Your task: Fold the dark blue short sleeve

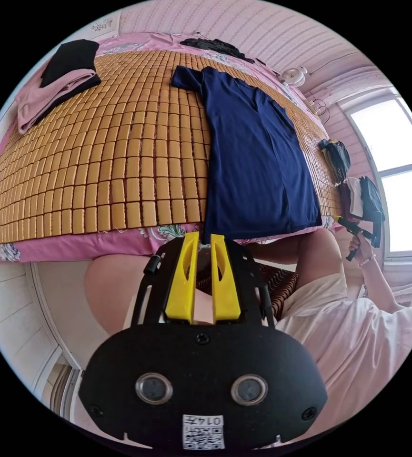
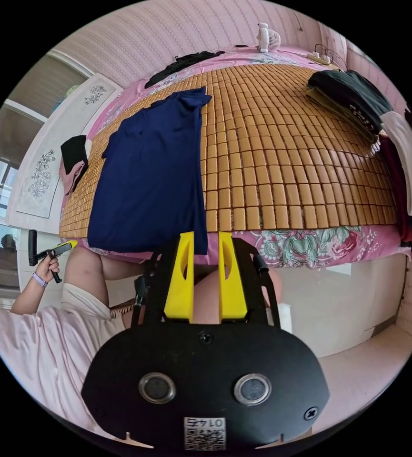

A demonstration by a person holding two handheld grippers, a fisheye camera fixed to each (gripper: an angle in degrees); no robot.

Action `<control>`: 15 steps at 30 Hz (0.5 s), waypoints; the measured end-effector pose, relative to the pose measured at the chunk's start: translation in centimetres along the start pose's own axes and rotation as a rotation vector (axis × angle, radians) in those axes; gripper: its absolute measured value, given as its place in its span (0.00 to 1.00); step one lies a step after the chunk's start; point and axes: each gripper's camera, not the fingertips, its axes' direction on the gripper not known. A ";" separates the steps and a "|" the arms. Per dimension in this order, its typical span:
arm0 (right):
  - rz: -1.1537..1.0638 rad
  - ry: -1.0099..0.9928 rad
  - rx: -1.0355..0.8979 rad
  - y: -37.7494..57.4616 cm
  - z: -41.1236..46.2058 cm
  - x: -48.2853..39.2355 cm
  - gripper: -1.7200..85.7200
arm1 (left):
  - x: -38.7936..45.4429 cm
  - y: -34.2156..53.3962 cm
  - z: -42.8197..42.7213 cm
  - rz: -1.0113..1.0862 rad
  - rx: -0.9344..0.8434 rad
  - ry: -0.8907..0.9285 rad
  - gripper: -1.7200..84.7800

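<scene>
We are holding both tools back from the bed's near edge, the left tool (image 1: 204, 238) and right tool (image 2: 205, 236) each slightly parted and gripping nothing. The dark blue shirt (image 1: 253, 157) is lying there, apparently folded lengthwise, crosswise folds remaining.

Dark blue short-sleeve shirt (image 1: 256, 157), seemingly half-folded lengthwise, flat on the bamboo mat (image 1: 110, 162), hem at its near edge
</scene>
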 end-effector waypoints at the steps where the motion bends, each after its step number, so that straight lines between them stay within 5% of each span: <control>1: -0.019 0.011 -0.033 -0.3 0.9 -0.6 0.12 | 0.4 -0.4 0.7 0.011 -0.013 -0.013 0.09; 15: -0.068 0.144 -0.163 -0.2 4.6 -3.7 0.05 | 3.6 -2.2 6.3 0.089 -0.182 -0.134 0.01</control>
